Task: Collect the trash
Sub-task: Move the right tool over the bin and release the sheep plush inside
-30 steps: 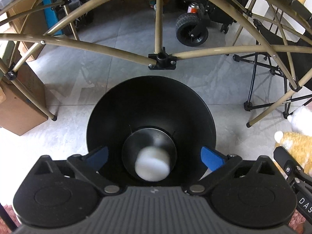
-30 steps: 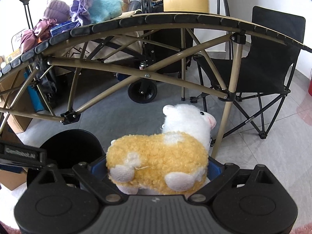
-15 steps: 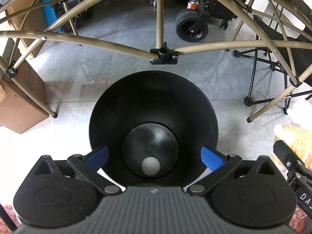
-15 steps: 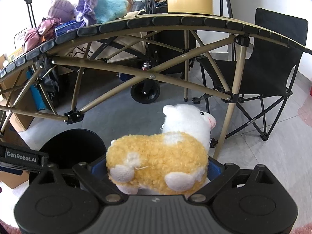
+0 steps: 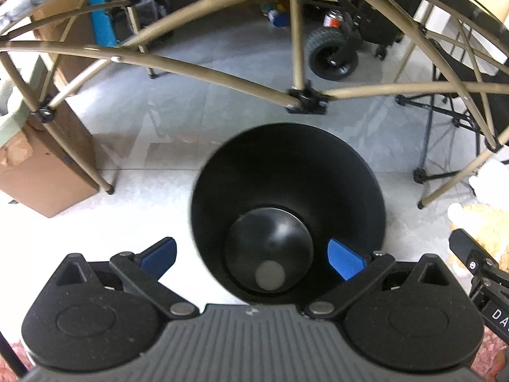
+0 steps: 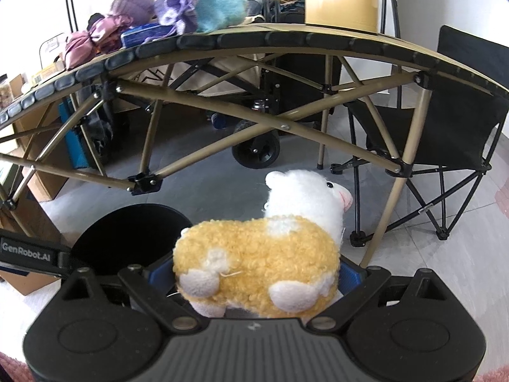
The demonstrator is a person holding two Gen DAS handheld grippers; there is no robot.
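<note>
A black round trash bin (image 5: 366, 172) stands on the grey floor under a folding table. A small pale ball of trash (image 5: 270, 274) lies at its bottom. My left gripper (image 5: 251, 254) is open and empty above the bin's near rim, its blue pads (image 5: 345, 258) apart. My right gripper (image 6: 254, 273) is shut on a yellow and white plush sheep (image 6: 261, 254), held right of the bin (image 6: 127, 235). The sheep also shows at the right edge of the left wrist view (image 5: 483, 222).
Tan folding table legs (image 5: 296, 31) cross above the bin. A cardboard box (image 5: 41, 165) stands at left. A black folding chair (image 6: 445, 133) is at right. A cart wheel (image 5: 332, 54) is behind. Plush toys (image 6: 178, 9) lie on the table top.
The white trash fell from between my left fingers to the bin's bottom. The left gripper has shifted left, so the bin now sits right of centre. The right gripper still holds the sheep.
</note>
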